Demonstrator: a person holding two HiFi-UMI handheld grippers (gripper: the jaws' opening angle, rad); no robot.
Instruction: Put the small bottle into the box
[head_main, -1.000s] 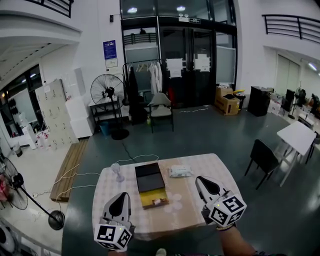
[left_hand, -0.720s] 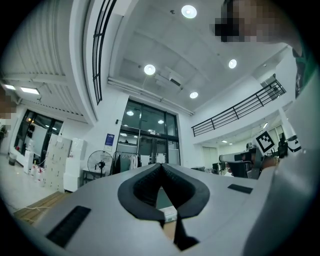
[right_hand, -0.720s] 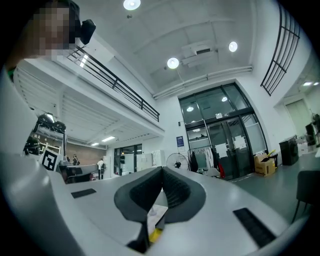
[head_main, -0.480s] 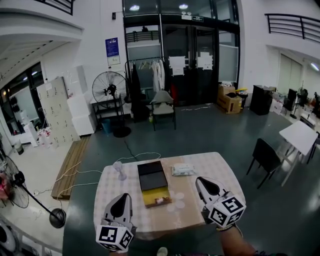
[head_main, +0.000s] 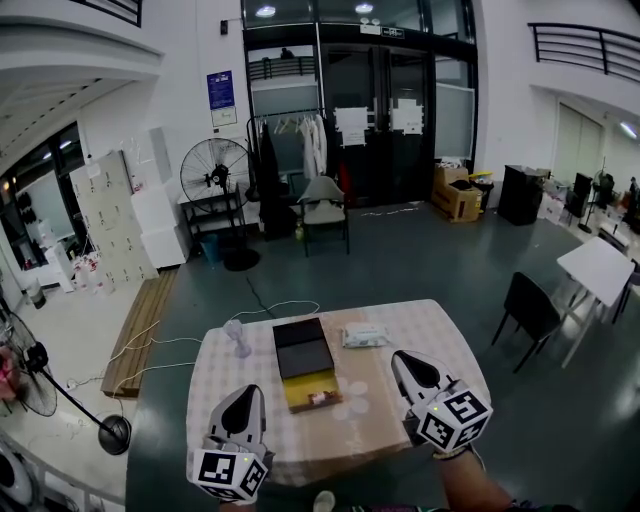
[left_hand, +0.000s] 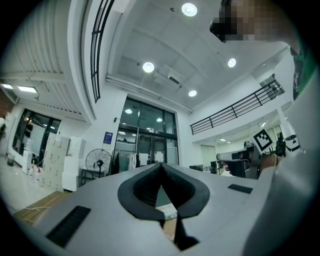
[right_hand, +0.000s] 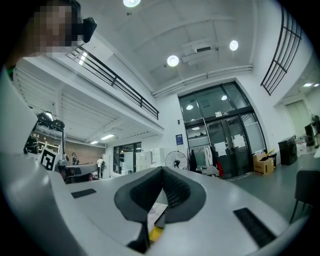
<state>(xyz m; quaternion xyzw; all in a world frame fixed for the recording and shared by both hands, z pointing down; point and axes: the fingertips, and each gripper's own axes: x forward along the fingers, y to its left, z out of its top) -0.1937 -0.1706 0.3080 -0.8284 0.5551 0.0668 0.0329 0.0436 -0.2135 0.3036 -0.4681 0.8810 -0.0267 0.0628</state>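
Note:
On the checked table lies an open box with a black lid half and a yellow half nearer me. A small bottle lies on its side in the yellow half. My left gripper hangs over the table's near left edge, left of the box, shut and empty. To the right of the box my right gripper hovers, also shut with nothing in it. The left gripper and the right gripper show closed jaws in their own views, with a slice of table and box behind.
A small white desk fan stands left of the box, and a pack of wipes lies at the back right. Pale round discs lie beside the yellow half. A black chair stands on the floor to the right.
Only the head view has drifted a little. Both grippers, the box and the bottle stay where they were.

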